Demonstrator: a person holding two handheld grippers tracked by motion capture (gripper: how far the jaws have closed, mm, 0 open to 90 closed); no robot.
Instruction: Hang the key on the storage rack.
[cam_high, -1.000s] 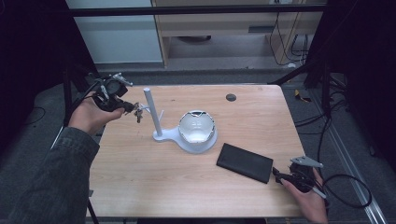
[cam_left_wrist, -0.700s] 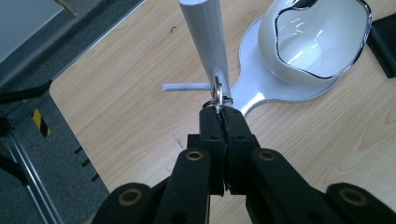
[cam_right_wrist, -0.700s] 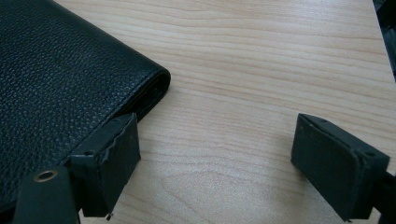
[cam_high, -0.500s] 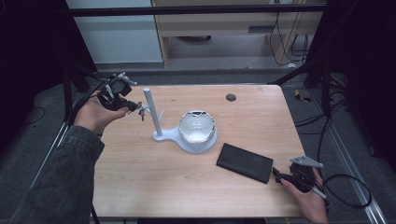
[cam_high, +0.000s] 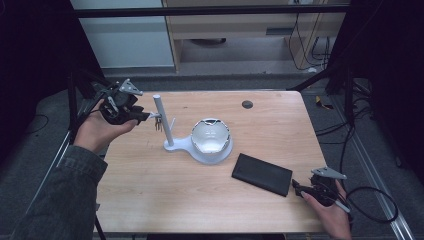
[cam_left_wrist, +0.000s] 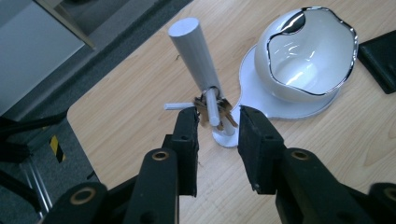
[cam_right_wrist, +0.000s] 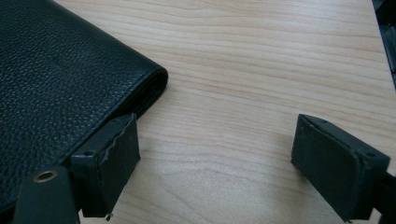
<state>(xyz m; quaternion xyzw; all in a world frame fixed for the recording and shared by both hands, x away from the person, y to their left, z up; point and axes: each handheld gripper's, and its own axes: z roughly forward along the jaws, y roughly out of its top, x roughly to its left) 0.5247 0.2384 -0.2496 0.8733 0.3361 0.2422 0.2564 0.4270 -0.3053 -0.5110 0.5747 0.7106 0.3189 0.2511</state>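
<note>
Left gripper (cam_left_wrist: 215, 122): jaws parted, having just been opening; the bunch of keys (cam_left_wrist: 213, 106) hangs between the jaw tips with a gap showing on either side, and the pads do not press on it. In the high view this gripper (cam_high: 146, 116) sits at the table's left edge, held in the person's left hand (cam_high: 97, 131), pointing toward the white post.

Keys: hung by their ring on a short white peg (cam_left_wrist: 211, 106) that sticks out from the post (cam_left_wrist: 193, 53); a second thin peg (cam_left_wrist: 179, 106) juts out to the side, bare. In the high view the keys (cam_high: 158, 121) show as a small dark cluster just left of the post (cam_high: 163, 120).

Stand: white, one piece — upright round post at one end, flat base (cam_left_wrist: 254, 86) running to a white bowl (cam_left_wrist: 306, 53) with a wavy silver rim. The bowl (cam_high: 211, 136) stands near the middle of the table.

Right gripper (cam_right_wrist: 215, 154): jaws wide apart, nothing between them but bare wood. One jaw rests just beside the corner of the black wallet (cam_right_wrist: 56, 79); whether it touches, cannot tell. In the high view this gripper (cam_high: 300, 187) lies at the table's near right corner in the person's right hand (cam_high: 330, 212), its tips close to the wallet (cam_high: 262, 173).

Wallet: black, grained leather, lying flat — right of and nearer than the bowl, apart from it.

Table (cam_high: 280, 125): light wood; a small dark round disc (cam_high: 247, 104) near the far edge.
</note>
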